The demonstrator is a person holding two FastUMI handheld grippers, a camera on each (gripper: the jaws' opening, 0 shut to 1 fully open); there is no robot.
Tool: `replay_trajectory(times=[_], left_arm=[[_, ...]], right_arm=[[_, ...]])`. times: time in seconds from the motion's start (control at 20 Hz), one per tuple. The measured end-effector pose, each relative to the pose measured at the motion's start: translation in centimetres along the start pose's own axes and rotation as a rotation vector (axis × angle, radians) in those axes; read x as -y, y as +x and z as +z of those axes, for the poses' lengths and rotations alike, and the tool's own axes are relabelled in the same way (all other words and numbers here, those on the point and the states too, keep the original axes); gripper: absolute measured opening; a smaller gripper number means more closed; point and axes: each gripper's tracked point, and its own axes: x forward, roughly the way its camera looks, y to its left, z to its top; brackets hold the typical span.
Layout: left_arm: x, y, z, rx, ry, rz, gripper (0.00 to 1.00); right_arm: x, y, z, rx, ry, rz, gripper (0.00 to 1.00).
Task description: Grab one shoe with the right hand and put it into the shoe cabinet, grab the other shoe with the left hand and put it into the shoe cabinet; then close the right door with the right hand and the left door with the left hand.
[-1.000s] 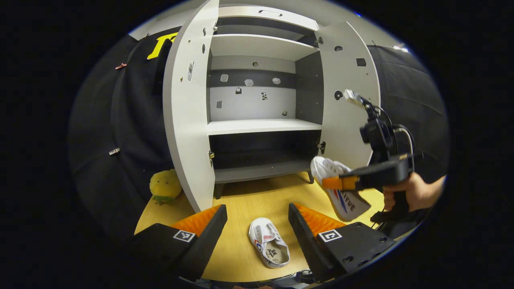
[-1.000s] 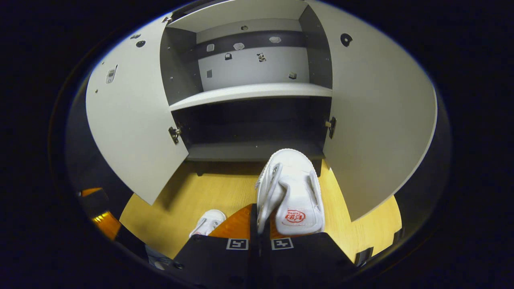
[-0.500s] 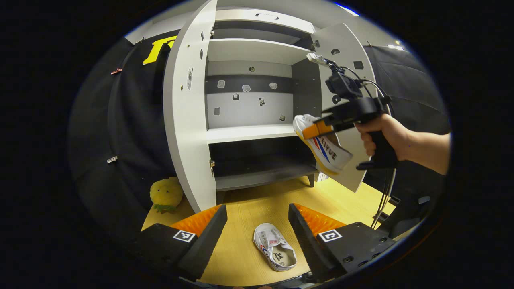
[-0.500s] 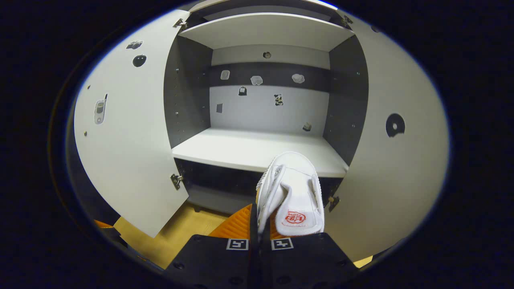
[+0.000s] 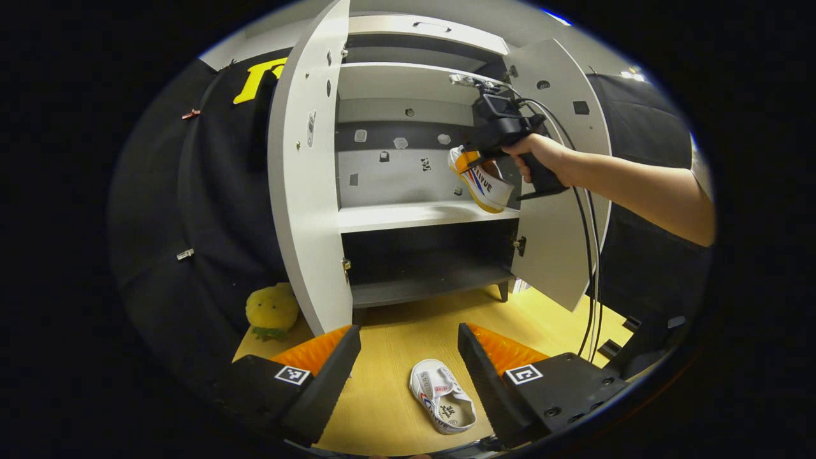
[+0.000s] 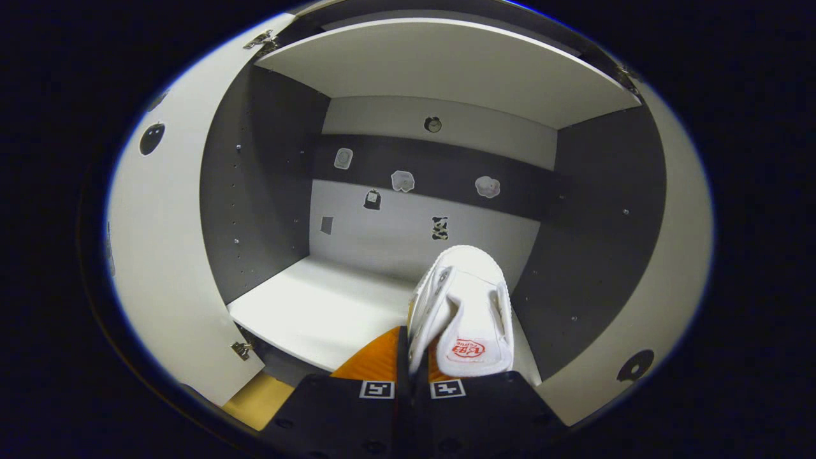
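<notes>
Right fingers [image 6: 433, 357] pinching white shoe [image 6: 464, 306] over cabinet shelf [image 6: 319, 312], left fingers [image 5: 331, 357] spread above floor shoe [image 5: 442, 405].

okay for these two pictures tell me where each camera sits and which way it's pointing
Left gripper view: rides the left gripper, low over the wooden floor, facing the open shoe cabinet; its own open fingers frame the shoe on the floor; a person's hand holds the right gripper.
Right gripper view: rides the right gripper, raised, looking into the middle shelf; its fingers clamp the held shoe.
Shared: cabinet, middle shelf, held shoe.
</notes>
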Motion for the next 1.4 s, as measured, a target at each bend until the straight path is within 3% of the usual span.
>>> replay_trajectory(times=[0.25,0.5,0.75,1.0,1.1,1.2,1.4], left_arm=[[-0.9,0.3,0.1,-0.016,-0.01,0.054,0.96],[-1.5,0.2,-0.4,-0.034,-0.01,0.11,0.95],[-1.7,0.0,-0.6,-0.043,-0.031,0.156,0.95],[-1.6,0.1,0.0,-0.025,-0.031,0.17,0.95],[-1.7,0.0,0.4,-0.007,-0.019,0.175,0.95],[-1.8,-0.1,0.6,0.004,-0.021,0.177,0.95],[-1.4,-0.5,0.9,0.031,-0.049,0.157,0.95]], right_arm=[[0.7,6.4,0.8,-0.052,-0.043,0.012,0.06],[1.5,11.8,-1.4,-0.154,-0.056,0.027,0.06],[1.9,14.1,-4.1,-0.246,-0.117,0.009,0.06],[0.8,14.7,-4.9,-0.303,-0.052,0.035,0.06],[0.9,14.4,-5.2,-0.323,-0.049,0.032,0.11],[0.8,13.5,-5.6,-0.346,-0.058,0.041,0.27],[1.0,11.0,-3.2,-0.303,-0.058,0.017,0.47]])
